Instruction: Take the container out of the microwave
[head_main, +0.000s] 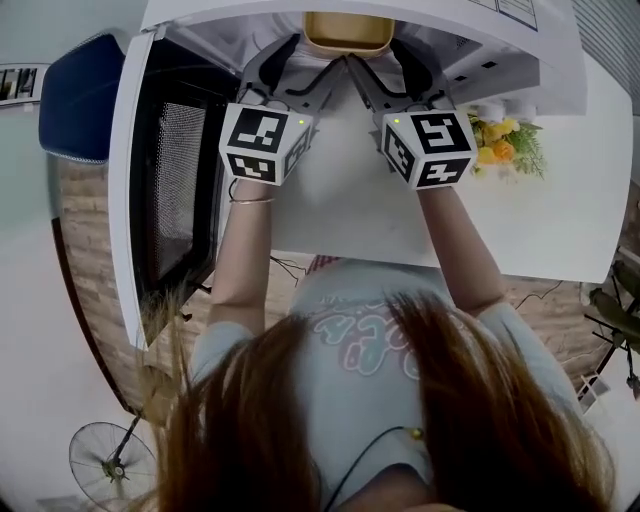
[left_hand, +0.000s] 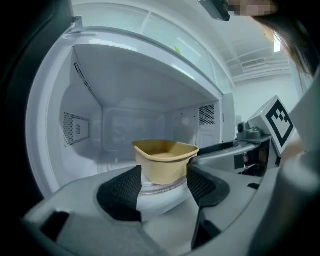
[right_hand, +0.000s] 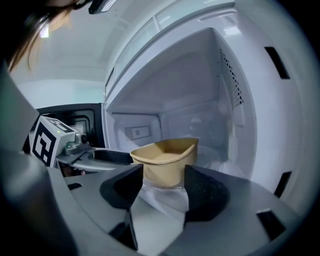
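Observation:
A tan, open-topped container (head_main: 348, 35) (left_hand: 165, 162) (right_hand: 167, 162) stands on the glass turntable (left_hand: 150, 186) inside the white microwave (left_hand: 125, 90), whose door (head_main: 165, 190) hangs open to the left. Both grippers reach into the cavity side by side. My left gripper (head_main: 318, 50) (left_hand: 165, 187) has its black pads (left_hand: 122, 192) spread apart, and the container's near wall sits just ahead in the gap. My right gripper (head_main: 375, 55) (right_hand: 164, 187) stands the same way, its pads (right_hand: 205, 192) flanking the container's near end. Neither pair visibly presses on it.
The microwave sits on a white table (head_main: 560, 230), with yellow and orange flowers (head_main: 505, 145) beside it at the right. A blue chair (head_main: 80, 95) stands left of the open door and a floor fan (head_main: 110, 465) is low at the left. The cavity walls (right_hand: 235, 100) close in around both grippers.

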